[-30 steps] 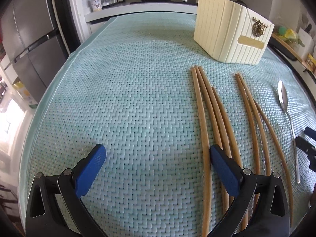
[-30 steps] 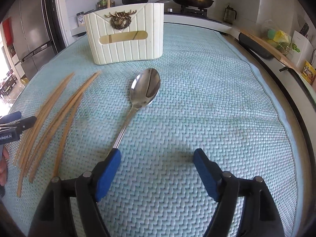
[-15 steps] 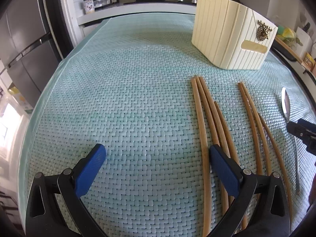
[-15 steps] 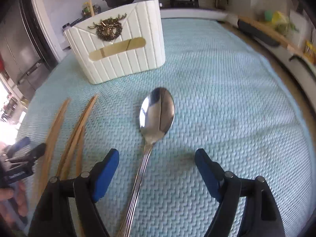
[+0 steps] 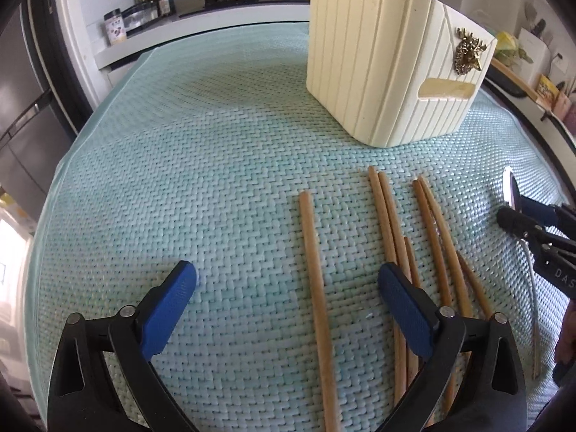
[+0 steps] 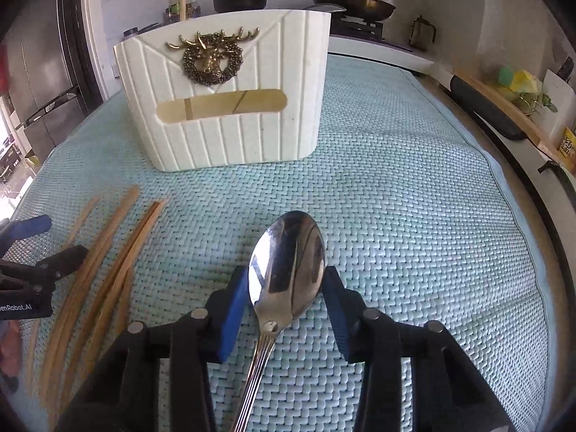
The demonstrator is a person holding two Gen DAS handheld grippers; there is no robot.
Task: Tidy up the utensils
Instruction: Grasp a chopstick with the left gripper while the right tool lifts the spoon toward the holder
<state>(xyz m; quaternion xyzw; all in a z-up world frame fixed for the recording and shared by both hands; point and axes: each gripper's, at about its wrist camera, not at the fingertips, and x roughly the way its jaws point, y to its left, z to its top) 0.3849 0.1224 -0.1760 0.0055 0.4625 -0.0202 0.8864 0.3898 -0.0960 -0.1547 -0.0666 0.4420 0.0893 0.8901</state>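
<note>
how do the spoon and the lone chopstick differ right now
The spoon is shiny metal with a broad bowl; the lone chopstick is a plain thin wooden stick. The spoon's bowl sits between the blue pads of the right hand-held gripper, whose jaws have just been closing; the chopstick lies between the wide-open jaws of the left hand-held gripper, untouched. Both rest on the teal woven mat.

The mat (image 5: 180,165) lies bare left of the chopsticks (image 5: 390,223); the cream holder (image 5: 381,72) blocks the far side.
</note>
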